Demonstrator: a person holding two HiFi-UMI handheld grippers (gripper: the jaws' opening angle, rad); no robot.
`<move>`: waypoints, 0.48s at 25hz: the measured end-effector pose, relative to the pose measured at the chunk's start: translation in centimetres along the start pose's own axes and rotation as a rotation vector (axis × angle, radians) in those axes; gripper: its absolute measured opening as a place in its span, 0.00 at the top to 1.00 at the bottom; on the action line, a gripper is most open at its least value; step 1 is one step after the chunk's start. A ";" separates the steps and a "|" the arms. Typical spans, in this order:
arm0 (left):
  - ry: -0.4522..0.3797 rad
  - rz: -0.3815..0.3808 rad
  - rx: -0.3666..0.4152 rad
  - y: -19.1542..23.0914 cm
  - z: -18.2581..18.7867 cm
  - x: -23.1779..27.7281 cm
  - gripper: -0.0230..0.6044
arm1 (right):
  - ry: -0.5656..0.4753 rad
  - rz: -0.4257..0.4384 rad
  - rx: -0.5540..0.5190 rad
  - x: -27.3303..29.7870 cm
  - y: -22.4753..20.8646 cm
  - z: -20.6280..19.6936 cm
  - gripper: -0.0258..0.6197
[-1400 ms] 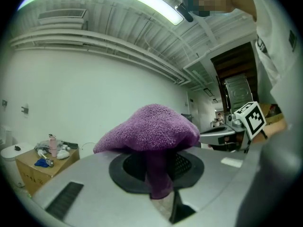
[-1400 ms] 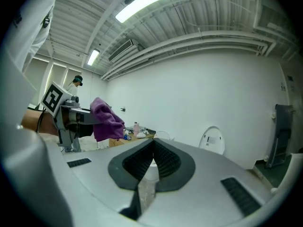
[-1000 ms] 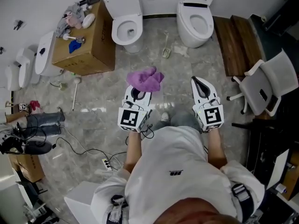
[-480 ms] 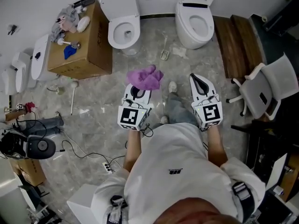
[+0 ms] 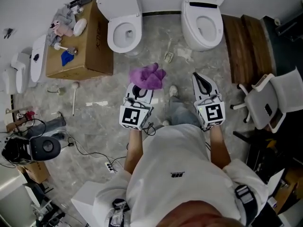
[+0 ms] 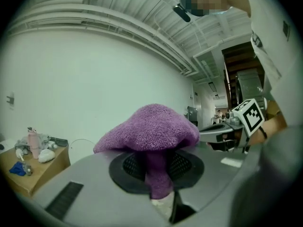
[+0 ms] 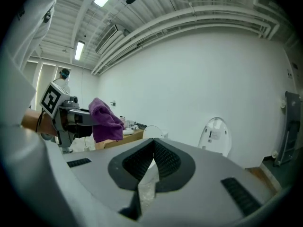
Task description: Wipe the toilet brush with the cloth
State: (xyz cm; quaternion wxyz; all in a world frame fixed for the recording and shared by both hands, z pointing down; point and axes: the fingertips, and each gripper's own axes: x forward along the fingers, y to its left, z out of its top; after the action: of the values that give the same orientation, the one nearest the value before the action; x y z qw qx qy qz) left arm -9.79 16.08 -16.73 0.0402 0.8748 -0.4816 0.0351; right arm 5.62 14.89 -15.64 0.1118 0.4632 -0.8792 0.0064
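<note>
Lying on the grey stone floor between the bases of the two toilets, the toilet brush is resting with its thin handle pointing toward the wall, well apart from both grippers. A crumpled white scrap is sitting just beside it on the right.

I am holding the purple cloth in the left gripper. Its jaws are pinching a fold of the cloth, and the rest is bunching over the tips like a cap, blocking much of the left gripper view. The right gripper is hanging alongside, its jaws pressed together with nothing between them.

Between the two grippers a shoe and a grey trouser leg are showing below, standing on the line from me toward the brush. The left toilet is flanking the brush on one side and the right toilet on the other.

Farther left a cardboard box is carrying small clutter, and a white stick with a round end is lying on the floor beside it. On the right, dark wooden boards are running along the floor, and a white chair is standing near them. Cables are trailing across the floor at my left.
</note>
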 end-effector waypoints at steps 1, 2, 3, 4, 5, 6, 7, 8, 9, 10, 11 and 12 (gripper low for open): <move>0.006 0.002 -0.002 0.6 -0.2 1.4 0.85 | 0.006 0.007 0.006 1.2 -1.0 -0.4 0.97; 0.013 0.003 -0.004 1.1 -0.6 2.8 0.85 | 0.013 0.014 0.012 2.4 -1.9 -0.9 0.97; 0.022 0.002 -0.008 1.6 -1.0 4.1 0.85 | 0.023 0.022 0.020 3.6 -2.8 -1.6 0.97; 0.032 0.001 -0.012 2.0 -1.5 5.4 0.85 | 0.035 0.030 0.028 4.7 -3.7 -2.2 0.97; 0.043 0.002 -0.018 2.4 -2.1 6.8 0.85 | 0.046 0.040 0.035 5.8 -4.5 -2.9 0.97; 0.054 0.005 -0.025 2.8 -2.5 8.0 0.85 | 0.056 0.050 0.043 6.8 -5.3 -3.5 0.97; 0.064 0.010 -0.033 3.2 -3.0 9.3 0.85 | 0.063 0.060 0.050 7.8 -6.0 -4.0 0.97; 0.075 0.016 -0.040 3.7 -3.5 10.4 0.85 | 0.068 0.069 0.056 8.8 -6.7 -4.6 0.97; 0.087 0.021 -0.045 4.2 -4.0 11.5 0.85 | 0.073 0.077 0.062 9.8 -7.2 -5.1 0.97; 0.099 0.028 -0.053 4.9 -4.5 12.4 0.85 | 0.080 0.085 0.069 10.8 -7.8 -5.6 0.97; 0.108 0.035 -0.064 5.6 -5.0 13.4 0.85 | 0.088 0.093 0.075 11.9 -8.2 -6.1 0.97; 0.112 0.041 -0.075 6.2 -5.4 14.2 0.85 | 0.096 0.101 0.081 13.0 -8.6 -6.6 0.97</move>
State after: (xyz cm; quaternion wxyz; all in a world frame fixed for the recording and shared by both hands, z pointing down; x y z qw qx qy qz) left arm -7.59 1.37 -9.70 0.0989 0.8592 -0.4975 0.0667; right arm 6.83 0.18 -7.36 0.1348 0.4216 -0.8940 0.0697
